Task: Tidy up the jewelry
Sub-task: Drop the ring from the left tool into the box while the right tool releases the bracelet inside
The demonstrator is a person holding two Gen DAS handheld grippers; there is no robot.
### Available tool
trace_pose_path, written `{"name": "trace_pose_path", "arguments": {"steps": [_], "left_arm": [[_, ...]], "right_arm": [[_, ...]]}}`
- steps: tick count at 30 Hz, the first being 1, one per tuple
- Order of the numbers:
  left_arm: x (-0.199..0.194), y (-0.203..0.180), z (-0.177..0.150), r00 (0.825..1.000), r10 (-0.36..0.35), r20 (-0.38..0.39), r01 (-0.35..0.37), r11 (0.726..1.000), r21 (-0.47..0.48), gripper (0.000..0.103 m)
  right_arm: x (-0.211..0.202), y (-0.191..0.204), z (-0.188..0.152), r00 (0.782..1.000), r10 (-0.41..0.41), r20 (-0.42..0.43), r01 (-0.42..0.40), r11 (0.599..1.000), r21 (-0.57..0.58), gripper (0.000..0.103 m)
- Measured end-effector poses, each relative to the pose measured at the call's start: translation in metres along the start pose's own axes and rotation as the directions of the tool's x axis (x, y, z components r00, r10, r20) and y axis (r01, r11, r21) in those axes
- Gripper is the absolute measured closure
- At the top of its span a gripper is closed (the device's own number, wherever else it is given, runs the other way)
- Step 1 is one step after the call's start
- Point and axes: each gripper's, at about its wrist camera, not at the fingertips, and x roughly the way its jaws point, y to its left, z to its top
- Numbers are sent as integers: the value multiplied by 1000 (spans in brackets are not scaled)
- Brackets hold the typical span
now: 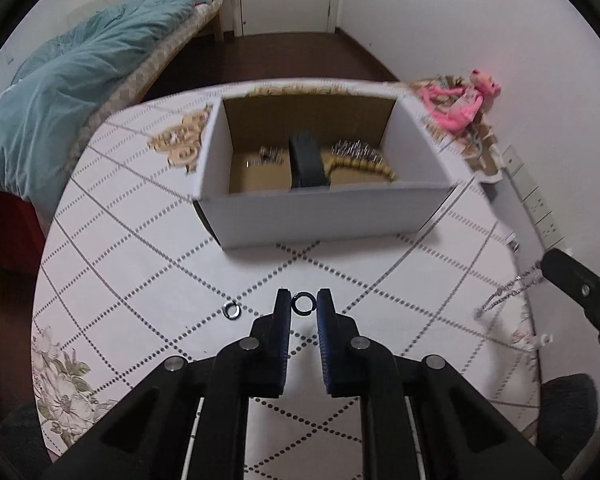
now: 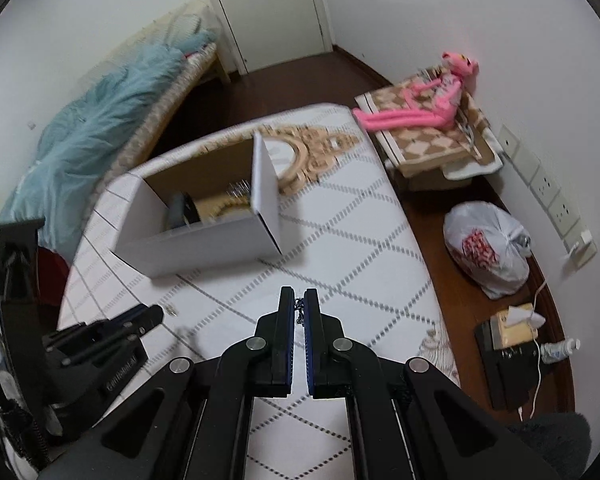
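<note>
My left gripper (image 1: 303, 303) is shut on a small dark ring (image 1: 303, 303) held between its fingertips above the table. A second silver ring (image 1: 232, 309) lies on the tablecloth just to its left. My right gripper (image 2: 299, 300) is shut on a thin silver chain (image 2: 299, 312); in the left wrist view the chain (image 1: 504, 290) dangles from it at the right. The white open box (image 1: 324, 216) stands ahead, with a dark divider (image 1: 306, 158) and jewelry in both halves. It also shows in the right wrist view (image 2: 204, 240).
The table (image 1: 140, 264) has a white patterned cloth. A pink plush toy (image 2: 428, 96) lies on a low stand to the right. A plastic bag (image 2: 488, 248) and small items sit on the floor. A bed with a teal quilt (image 1: 60, 92) is at the left.
</note>
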Motion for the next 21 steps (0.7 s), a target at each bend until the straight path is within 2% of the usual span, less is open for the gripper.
{"name": "trace_pose_path", "arguments": {"steps": [8, 13, 16, 21], "left_arm": [[-52, 12, 43, 993, -86, 83, 88, 996, -9, 93], [-63, 23, 81, 987, -108, 117, 108, 994, 4, 93], [-62, 28, 99, 987, -96, 132, 96, 995, 7, 93], [-41, 36, 119, 992, -83, 97, 83, 997, -1, 93]], "right_arm": [[-39, 17, 47, 993, 69, 95, -65, 997, -39, 99], [-46, 34, 86, 986, 104, 133, -94, 992, -81, 99], [-33, 43, 106, 987, 117, 113, -106, 989, -99, 99], [11, 52, 127, 993, 119, 10, -117, 987, -112, 99]]}}
